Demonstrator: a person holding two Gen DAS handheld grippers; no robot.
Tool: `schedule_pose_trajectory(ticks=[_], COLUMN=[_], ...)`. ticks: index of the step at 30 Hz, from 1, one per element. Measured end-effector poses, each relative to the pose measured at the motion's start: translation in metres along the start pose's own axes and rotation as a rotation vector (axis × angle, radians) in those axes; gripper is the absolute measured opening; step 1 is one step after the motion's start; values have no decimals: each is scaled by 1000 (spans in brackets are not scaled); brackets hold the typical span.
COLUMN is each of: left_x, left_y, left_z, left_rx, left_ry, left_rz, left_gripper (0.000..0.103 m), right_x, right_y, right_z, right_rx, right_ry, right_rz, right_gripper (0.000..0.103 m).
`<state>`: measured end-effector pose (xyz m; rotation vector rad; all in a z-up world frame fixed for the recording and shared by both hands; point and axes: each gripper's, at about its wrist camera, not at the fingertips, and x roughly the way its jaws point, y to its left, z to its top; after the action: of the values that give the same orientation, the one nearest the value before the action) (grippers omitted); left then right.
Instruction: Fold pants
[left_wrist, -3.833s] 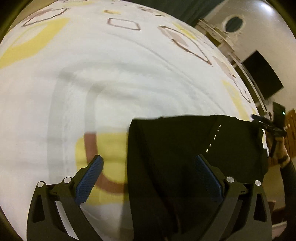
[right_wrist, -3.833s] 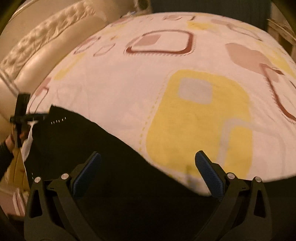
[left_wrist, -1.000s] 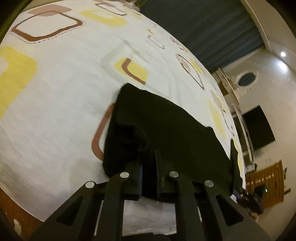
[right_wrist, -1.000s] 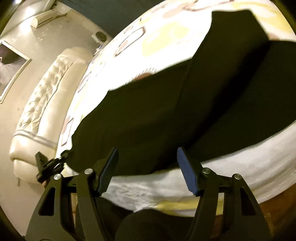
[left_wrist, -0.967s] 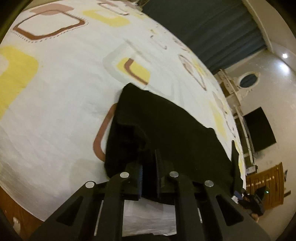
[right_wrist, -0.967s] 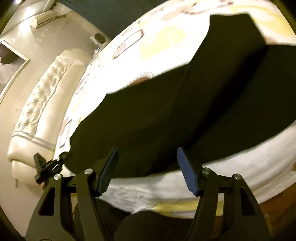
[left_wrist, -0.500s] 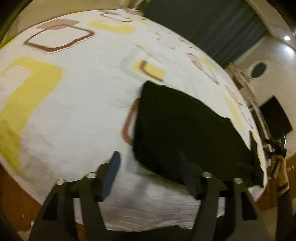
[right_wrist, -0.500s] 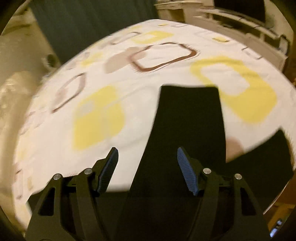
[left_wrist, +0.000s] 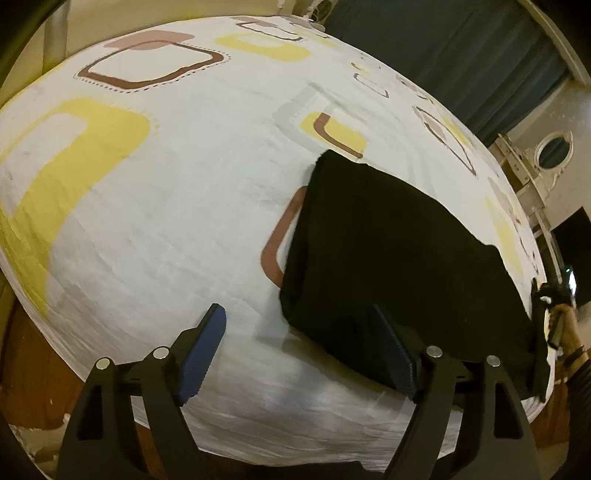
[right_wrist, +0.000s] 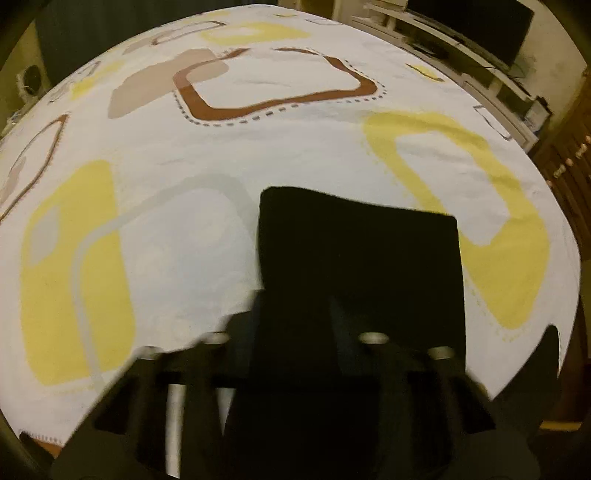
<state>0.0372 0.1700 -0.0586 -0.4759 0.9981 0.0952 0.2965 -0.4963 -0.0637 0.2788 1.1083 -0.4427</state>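
The black fabric pants (left_wrist: 388, 240), folded into a flat, roughly rectangular stack, are laid on the bed near its near edge, on top of a white bedsheet printed with yellow, brown and grey rounded squares (left_wrist: 166, 184). In the left wrist view one short end of the stack is seen pointing towards the middle of the bed, and a brown printed outline is partly covered by its left side. In the right wrist view the pants (right_wrist: 358, 258) are seen running from the near edge inwards, with a straight far edge and square corners.

The left gripper (left_wrist: 295, 354) is held above the near edge of the bed with its jaws spread wide and nothing between them; its blue-padded right finger is seen in front of the near corner of the pants, its left finger over bare sheet.

The right gripper (right_wrist: 295, 332) is blurred and dark against the pants; whether its jaws are closed on the cloth cannot be told.

Dark curtains (left_wrist: 461, 55) are seen beyond the far edge of the bed.
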Motion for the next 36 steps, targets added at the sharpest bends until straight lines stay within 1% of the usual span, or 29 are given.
schedule_pose_trajectory(ticks=[3,5,6,7,8,9,11,12,14,15,16,17,18,20,21,22,25,27,28,30,31,32,34,36], left_x=[1,2,2,1,1,1,0,0,0,0,1,1,3,4,5,5,5,4,4,3,2,2,3,5], left_y=[-5,-9,-11,-13,-15,-19,-25,-30,-36,-42,-44,-46,-49,-50,-51,-52,-52,-52,-52,-52,-53,-53,-52,-52], left_z=[-1,-1,-2,-3,-3,-4,-6,-7,-9,-10,-11,-12,-12,-12,-13,-13,-14,-14,-15,-15,-15,-16,-16,-16], left_rx=[-10,-13,-15,-16,-16,-12,4,17,38,56,65,74,80,77,72,67,60,58,58,57,56,56,54,52], left_ry=[5,10,11,12,14,16,16,15,14,14,13,12,12,13,15,16,17,17,17,17,16,15,19,25], left_rz=[-3,-4,-5,-11,-16,-19,-21,-16,-16,-12,-8,-5,0,1,-1,-1,-1,-1,-2,-9,-11,-13,-15,-15], left_gripper=[79,79,79,79,79,79,79,79,79,79,79,79,79,79,79,79,79,79,79,79,79,79,79,79], right_x=[-29,-63,-77,-103,-120,-132,-161,-167,-172,-170,-163,-155,-142,-115,-105,-88,-58,-50,-50,-56,-58,-59,-54,-47], right_y=[-24,-50,-60,-83,-100,-115,-164,-181,-228,-243,-265,-279,-298,-320,-326,-336,-348,-347,-349,-356,-363,-367,-373,-372], right_z=[8,14,15,15,13,11,-7,-16,-51,-64,-87,-104,-128,-164,-175,-193,-221,-227,-232,-241,-245,-250,-255,-255], right_rx=[71,123,141,178,202,220,274,288,335,352,380,403,443,509,535,587,664,688,716,769,804,841,884,901], right_ry=[-44,-112,-140,-198,-236,-264,-339,-355,-384,-388,-390,-380,-358,-305,-284,-245,-186,-169,-174,-211,-232,-248,-243,-232], right_rz=[134,252,297,385,441,483,593,620,644,651,661,658,648,640,638,642,659,688,712,705,699,699,699,728], right_gripper=[7,7,6,6,6,6,6,6,6,6,6,6,6,6,6,6,6,8,11,24,43,55,55,55])
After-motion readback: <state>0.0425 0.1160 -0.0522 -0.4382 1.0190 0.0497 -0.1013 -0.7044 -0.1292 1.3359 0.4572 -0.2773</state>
